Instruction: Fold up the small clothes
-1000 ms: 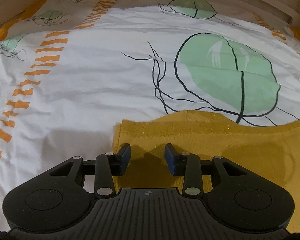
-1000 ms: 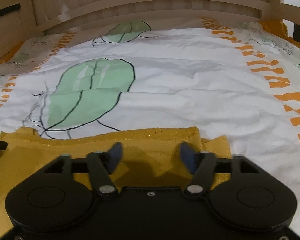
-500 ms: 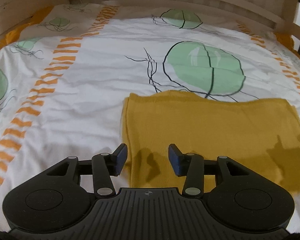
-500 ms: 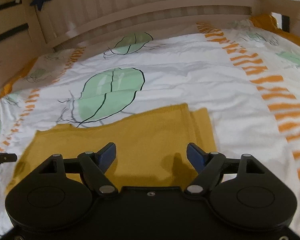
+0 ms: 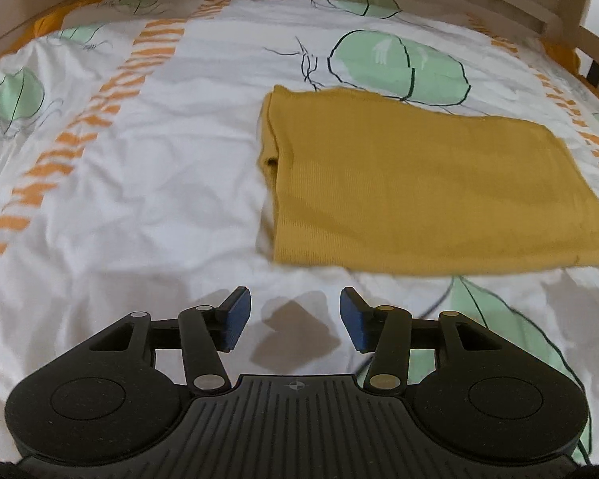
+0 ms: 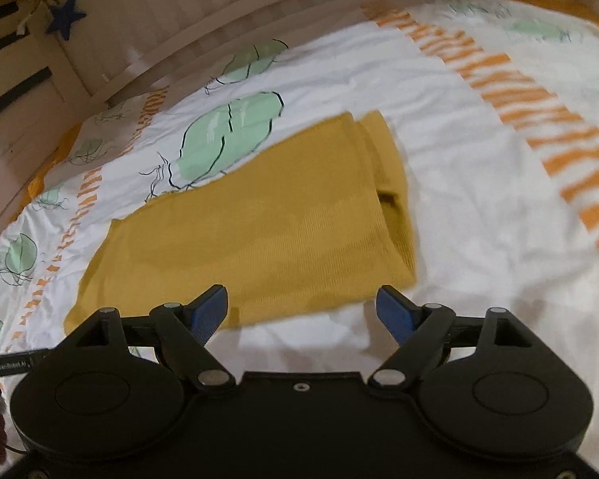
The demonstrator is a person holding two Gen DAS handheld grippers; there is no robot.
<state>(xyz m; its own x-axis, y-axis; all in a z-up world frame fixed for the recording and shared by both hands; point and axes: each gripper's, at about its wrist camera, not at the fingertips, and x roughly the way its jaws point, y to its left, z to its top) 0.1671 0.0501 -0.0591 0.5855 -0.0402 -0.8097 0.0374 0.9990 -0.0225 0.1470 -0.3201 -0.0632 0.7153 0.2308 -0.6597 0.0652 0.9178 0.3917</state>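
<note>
A mustard-yellow knit garment lies folded flat in a rectangle on the bed sheet, a layered edge showing at its left side. In the left wrist view my left gripper hovers over bare sheet just short of the garment's near edge, its jaws opening with nothing between them. In the right wrist view the same garment lies ahead, layered at its right end. My right gripper hangs above the garment's near edge, jaws opening wide and empty.
The white sheet carries green leaf prints and orange dashed stripes. A wooden bed rail curves along the far side, with a blue star hanging at its left. A black strip of the other gripper shows at the left edge.
Both grippers have pulled back from the yellow garment, which now lies farther ahead and in fuller view. Both pairs of jaws stand wider. The right view has rolled, tilting the bed.
</note>
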